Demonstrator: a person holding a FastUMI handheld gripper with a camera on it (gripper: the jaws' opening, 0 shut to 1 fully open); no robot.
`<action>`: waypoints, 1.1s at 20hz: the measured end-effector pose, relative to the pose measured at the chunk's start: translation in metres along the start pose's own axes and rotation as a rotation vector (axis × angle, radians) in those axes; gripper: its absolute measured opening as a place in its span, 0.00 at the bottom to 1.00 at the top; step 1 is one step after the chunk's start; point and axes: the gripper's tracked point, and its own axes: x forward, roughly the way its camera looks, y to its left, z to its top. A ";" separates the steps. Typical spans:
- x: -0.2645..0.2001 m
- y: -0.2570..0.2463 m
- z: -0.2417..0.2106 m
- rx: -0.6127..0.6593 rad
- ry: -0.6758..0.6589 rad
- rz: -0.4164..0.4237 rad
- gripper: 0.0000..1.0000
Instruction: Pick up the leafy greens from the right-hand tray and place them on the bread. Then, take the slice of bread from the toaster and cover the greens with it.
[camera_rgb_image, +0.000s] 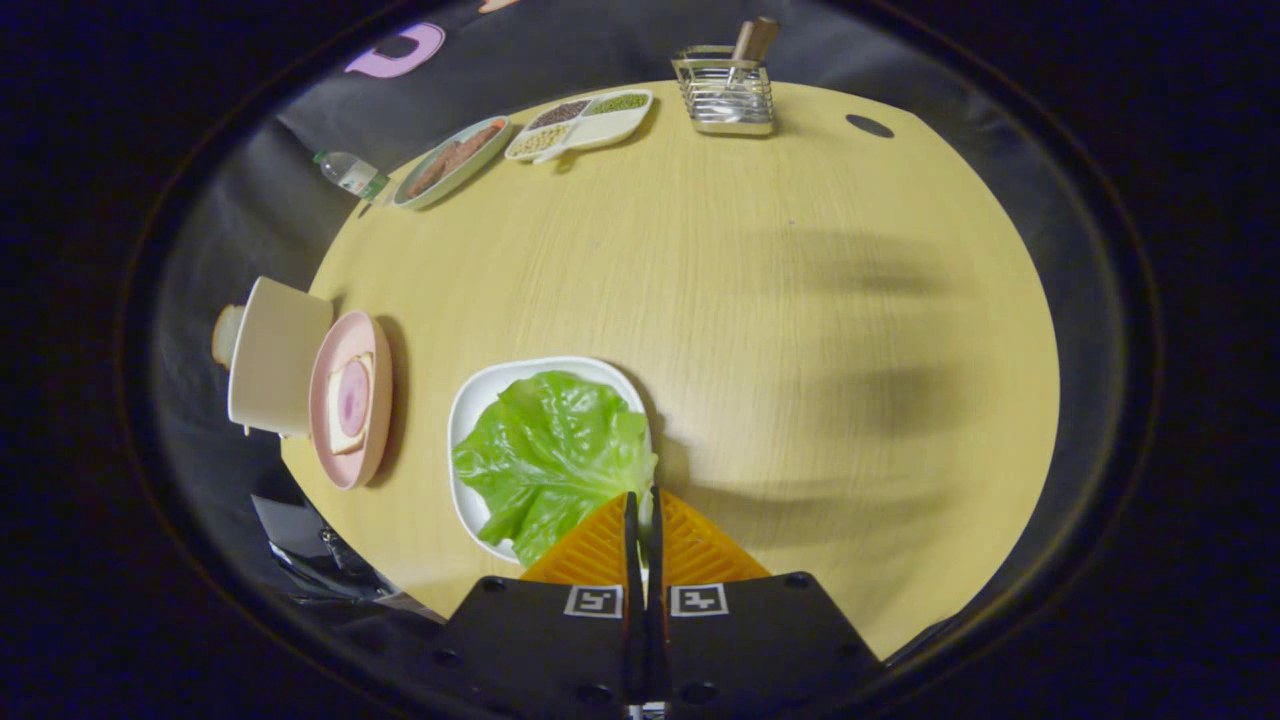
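A green lettuce leaf (550, 460) lies flat in a white tray (480, 395) on the wooden table. My gripper (642, 497) is shut, fingers pressed together, with its tips over the leaf's near right edge; I cannot tell whether any leaf is caught between them. Left of the tray, a pink plate (335, 460) holds a slice of bread topped with a round of ham (350, 400). Beyond the plate stands a white toaster (275, 355), and a slice of bread (225, 335) sticks out of its top.
At the table's far side are a plastic bottle (348, 172), a green plate of brown food (450, 162), a divided dish of beans (585, 120) and a metal rack (725, 92). A dark hole (868, 125) marks the tabletop beyond.
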 end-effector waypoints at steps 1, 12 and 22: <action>-0.003 0.003 0.000 0.005 -0.004 0.007 0.10; -0.067 0.082 0.012 0.109 -0.041 0.206 0.04; -0.123 0.209 0.014 0.029 -0.066 0.404 0.04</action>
